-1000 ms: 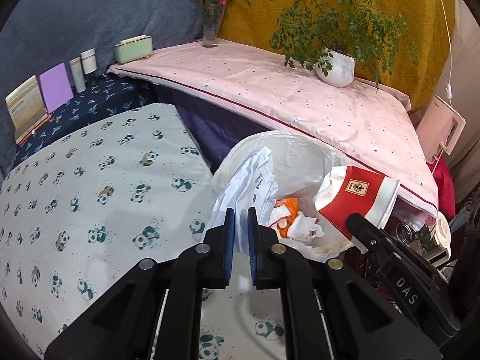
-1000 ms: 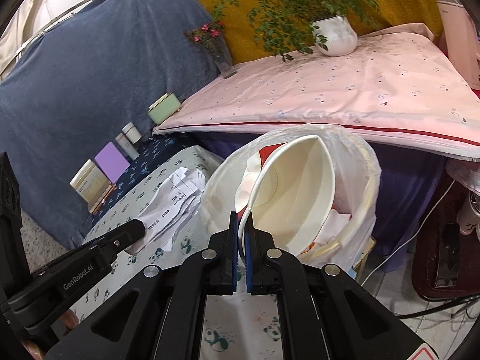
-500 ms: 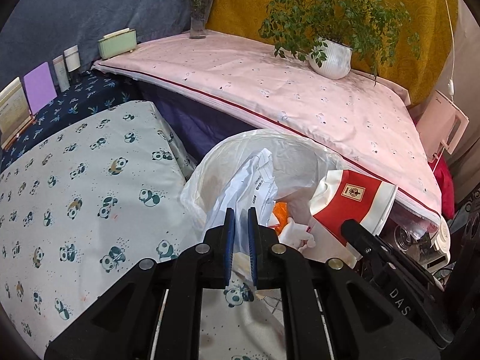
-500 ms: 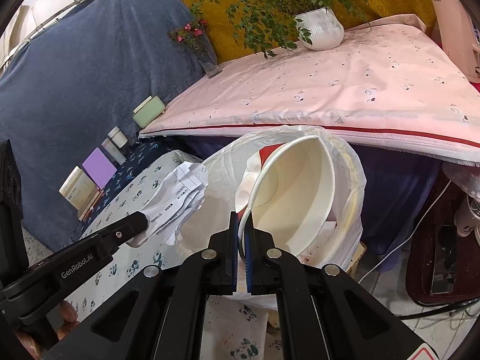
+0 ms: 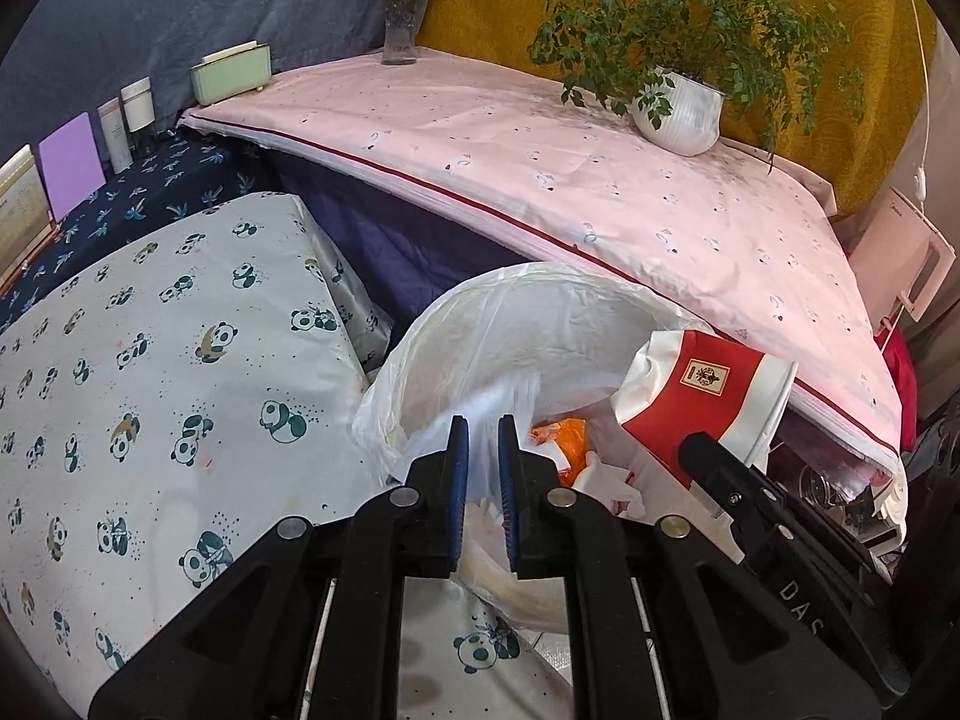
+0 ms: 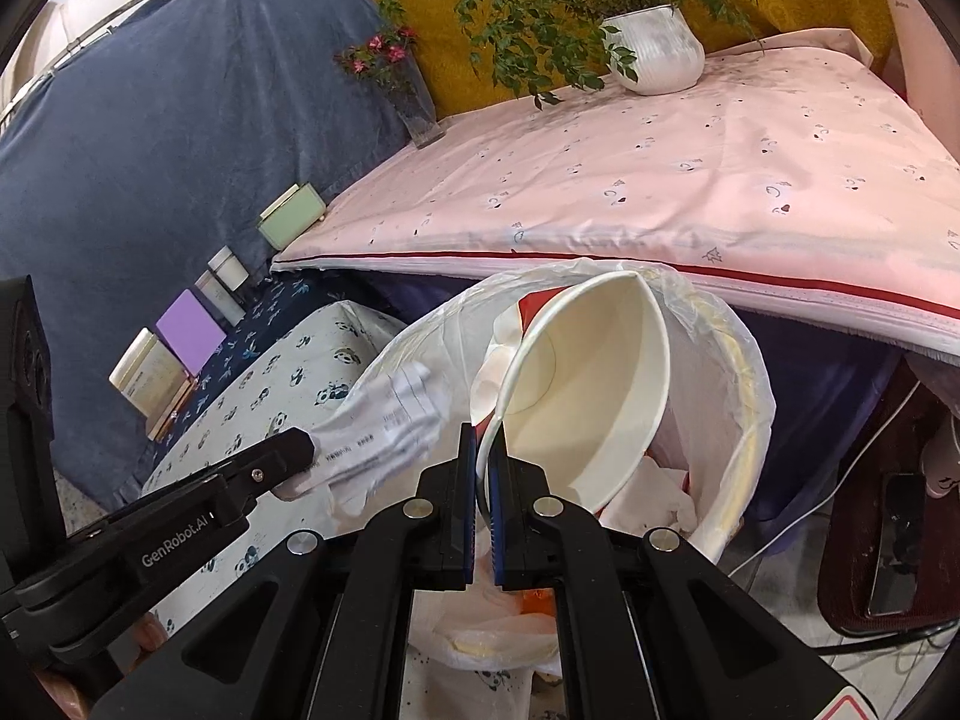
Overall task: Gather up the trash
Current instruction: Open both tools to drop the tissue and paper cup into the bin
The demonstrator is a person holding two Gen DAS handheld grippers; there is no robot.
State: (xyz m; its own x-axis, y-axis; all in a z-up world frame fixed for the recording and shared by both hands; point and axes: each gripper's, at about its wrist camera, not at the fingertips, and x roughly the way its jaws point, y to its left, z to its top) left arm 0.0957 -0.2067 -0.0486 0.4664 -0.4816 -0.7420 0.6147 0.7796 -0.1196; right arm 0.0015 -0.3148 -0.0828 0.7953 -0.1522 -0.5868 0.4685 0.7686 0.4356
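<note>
Left wrist view first: my left tool (image 5: 478, 450) hangs over the near rim of the bin (image 5: 516, 294), which is lined with a thin white bag. Its blue pads stand a little apart with crumpled white paper (image 5: 480, 414) blurred between and just past them; I cannot tell from this side whether the pads are pinching it or have let go. Down in the bag lie orange scraps (image 5: 564, 435) and white tissue. To the right, my other tool's finger holds the red-and-white paper bowl (image 5: 702, 396) tipped over the bin. The panda-print counter (image 5: 156, 360) on the left shows no trash in this picture. Right wrist view next: my right tool (image 6: 482, 456) is clamped on the bowl's rim, and the bowl (image 6: 594, 396) is tilted with its mouth toward me, most of it already inside the bin's opening (image 6: 744, 372). From here the left tool (image 6: 288, 450) has the printed paper (image 6: 384, 426) at its tip, reaching over the bin's left edge, and it looks held. I judge this to be the drop step for both pieces. Next I need each tool to spread its pads so paper and bowl fall in, keeping clear of the loose liner so it does not snag.
</note>
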